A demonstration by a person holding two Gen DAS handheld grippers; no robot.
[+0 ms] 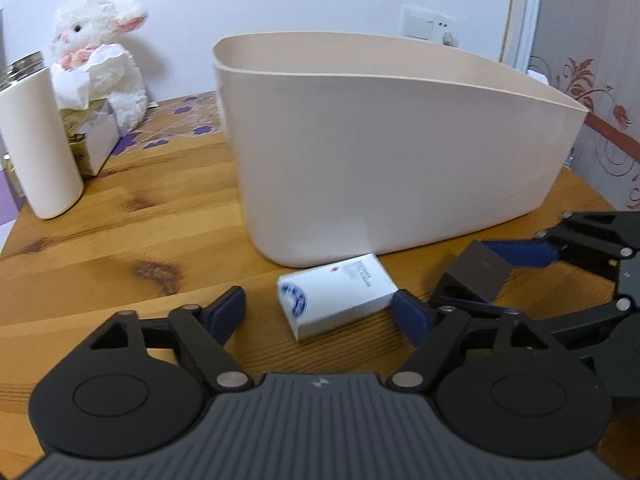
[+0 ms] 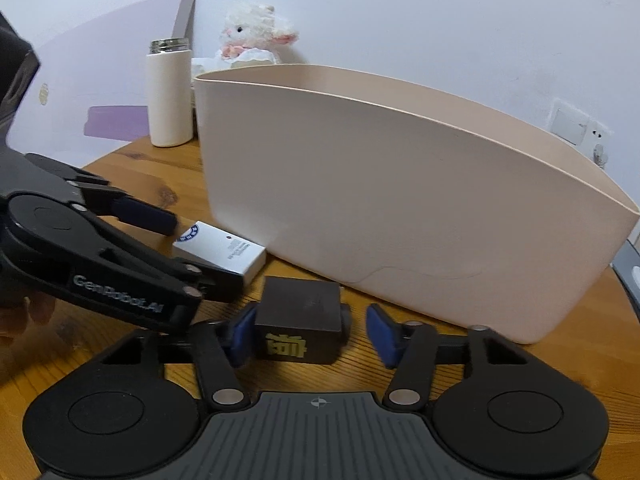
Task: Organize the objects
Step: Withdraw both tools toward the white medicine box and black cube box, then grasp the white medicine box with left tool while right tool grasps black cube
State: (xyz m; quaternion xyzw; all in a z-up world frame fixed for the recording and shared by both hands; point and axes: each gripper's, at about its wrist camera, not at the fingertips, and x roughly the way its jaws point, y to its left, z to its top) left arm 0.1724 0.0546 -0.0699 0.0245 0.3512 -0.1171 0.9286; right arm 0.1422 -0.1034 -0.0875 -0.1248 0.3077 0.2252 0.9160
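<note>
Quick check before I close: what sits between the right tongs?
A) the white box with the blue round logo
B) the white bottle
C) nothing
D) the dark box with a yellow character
D: the dark box stands on the table between the open right tongs; the white box lies by the left tongs.

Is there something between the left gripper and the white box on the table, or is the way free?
Nothing visible blocks it. The white box lies on the table between the open fingers of the left gripper. The right gripper is beside it, around the dark box.
</note>
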